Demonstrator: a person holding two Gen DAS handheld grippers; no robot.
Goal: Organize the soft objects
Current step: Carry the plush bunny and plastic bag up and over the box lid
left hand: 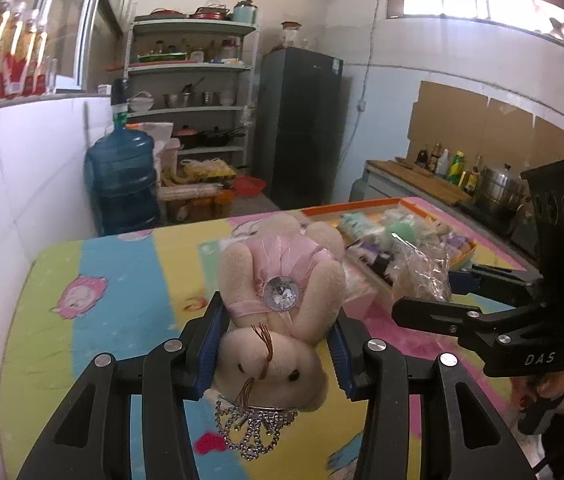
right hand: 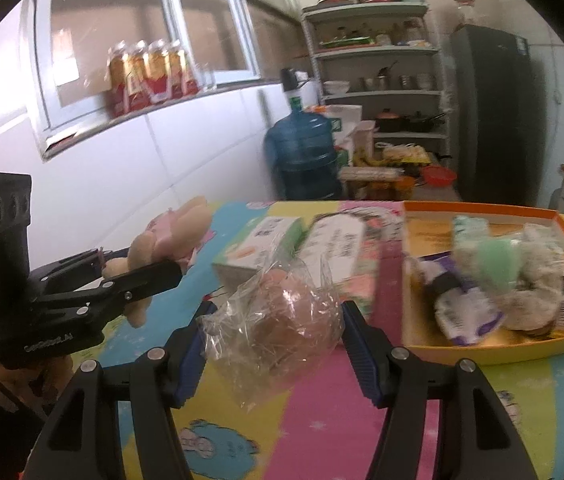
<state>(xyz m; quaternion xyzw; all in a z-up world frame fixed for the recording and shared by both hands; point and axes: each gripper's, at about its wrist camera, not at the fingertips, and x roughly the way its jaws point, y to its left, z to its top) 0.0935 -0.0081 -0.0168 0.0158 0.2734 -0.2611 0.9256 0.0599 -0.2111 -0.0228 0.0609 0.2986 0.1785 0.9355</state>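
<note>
My left gripper [left hand: 276, 344] is shut on a beige plush bear [left hand: 282, 280] in a pink dress with a gem and a beaded crown, held above the colourful table mat [left hand: 94, 280]. It also shows in the right wrist view [right hand: 162, 240], in the left gripper [right hand: 138, 268]. My right gripper [right hand: 274, 340] is shut on a brown soft toy in a clear plastic bag [right hand: 278, 316], also seen in the left wrist view [left hand: 422, 276] in the right gripper [left hand: 438, 292]. An orange tray [right hand: 482, 344] at the right holds several plush toys [right hand: 494, 264].
Two tissue packs [right hand: 266, 248] lie on the mat beyond the bagged toy. A blue water jug [right hand: 302, 156], shelves [right hand: 378, 80] and a dark fridge [right hand: 494, 112] stand behind the table. A white tiled wall [right hand: 122, 160] runs along the left.
</note>
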